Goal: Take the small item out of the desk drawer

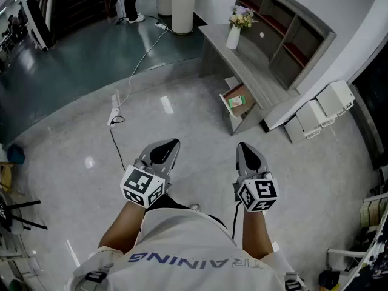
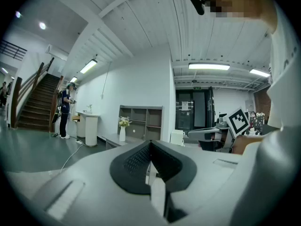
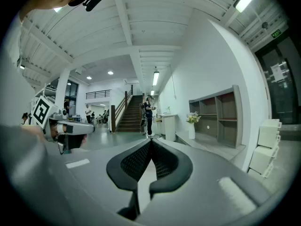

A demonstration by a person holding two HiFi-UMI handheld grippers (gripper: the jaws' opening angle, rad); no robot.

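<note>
A person in a white T-shirt stands on the polished grey floor (image 1: 182, 114) of an open hall, a hand-held grey left claw (image 1: 168, 145) and grey right claw (image 1: 244, 149) thrust forward side by side, each carrying a cube of black-and-white square markers. Both claws are closed, their black ribbed pads pressed tip to tip with nothing between them, as each claw's own camera shows. They point almost level towards the long grey desk (image 1: 257, 77) that runs along the white wall ahead and to the right.

An open drawer (image 1: 229, 111) juts from the near end of the desk. A flat brown-and-green item (image 1: 238, 100) lies inside it, well apart from both claws.

A white vase of pale flowers (image 1: 235, 32) stands upright at the far end of the desk top, in front of a grey shelf unit with open compartments (image 1: 285, 38). White boxes (image 1: 321, 109) sit on the floor just beyond the near end of the desk. A white power strip (image 1: 114, 113) and its cable trail across the floor to the left, and a white cylindrical stand (image 1: 182, 6) rises at the back of the hall.
</note>
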